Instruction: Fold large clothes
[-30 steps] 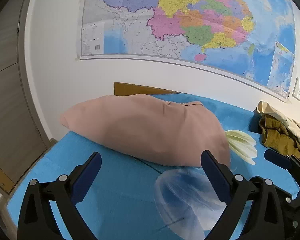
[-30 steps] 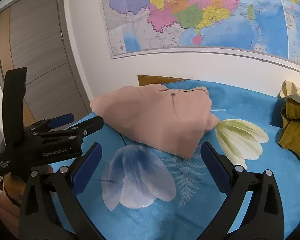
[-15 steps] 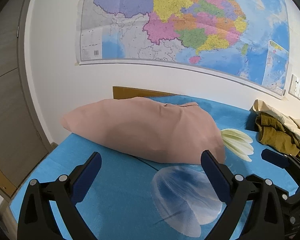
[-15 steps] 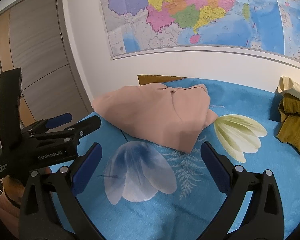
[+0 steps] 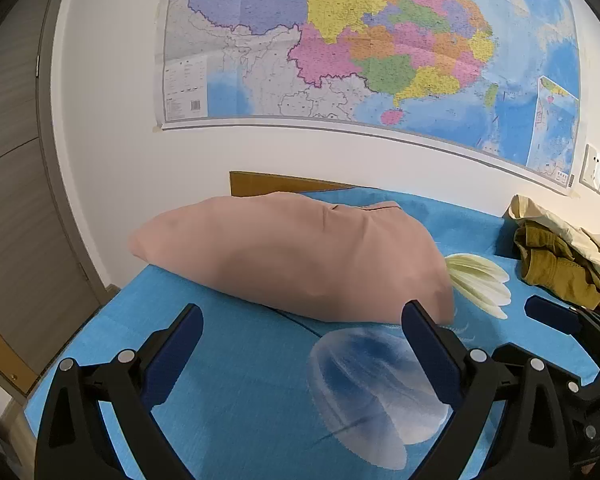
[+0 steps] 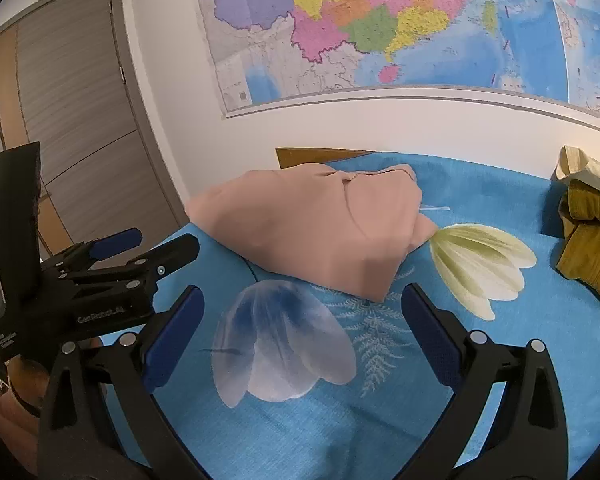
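Folded pink fabric garment (image 5: 300, 256) lies on the blue flower-print bed sheet (image 5: 240, 380), near the headboard end. Left tool (image 5: 300, 344) and right tool (image 6: 300, 320) both spread wide, empty, apart from it.

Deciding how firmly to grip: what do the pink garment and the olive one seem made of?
Pink garment: smooth, matte, thin-looking woven fabric with soft, shallow creases, possibly cotton or a blend. Olive garment: looks thicker and stiffer, with a visible stitched seam and bulky folds, maybe twill or canvas.
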### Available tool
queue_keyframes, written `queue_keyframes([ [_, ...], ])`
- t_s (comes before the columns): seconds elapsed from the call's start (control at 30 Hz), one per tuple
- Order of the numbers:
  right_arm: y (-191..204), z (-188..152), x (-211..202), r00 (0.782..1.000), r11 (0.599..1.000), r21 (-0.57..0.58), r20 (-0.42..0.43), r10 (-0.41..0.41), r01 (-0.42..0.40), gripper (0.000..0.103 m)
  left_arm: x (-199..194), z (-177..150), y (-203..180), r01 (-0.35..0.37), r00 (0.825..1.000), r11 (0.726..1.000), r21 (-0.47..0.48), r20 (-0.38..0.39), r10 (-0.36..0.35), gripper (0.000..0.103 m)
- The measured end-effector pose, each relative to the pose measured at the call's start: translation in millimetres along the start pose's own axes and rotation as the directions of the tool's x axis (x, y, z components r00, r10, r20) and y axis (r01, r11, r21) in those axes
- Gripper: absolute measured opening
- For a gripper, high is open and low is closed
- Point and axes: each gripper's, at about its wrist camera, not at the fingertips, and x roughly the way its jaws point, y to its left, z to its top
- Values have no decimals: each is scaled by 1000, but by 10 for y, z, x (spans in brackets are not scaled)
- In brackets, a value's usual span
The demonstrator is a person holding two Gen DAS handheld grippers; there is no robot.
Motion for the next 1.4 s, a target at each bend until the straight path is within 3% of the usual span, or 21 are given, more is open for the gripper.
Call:
queue_keyframes([
  [1.4,10,-19,21,1000,1000,12,-10,16,-16,97,15,-27,37,3,1000,1000,2,-7,-3,96],
])
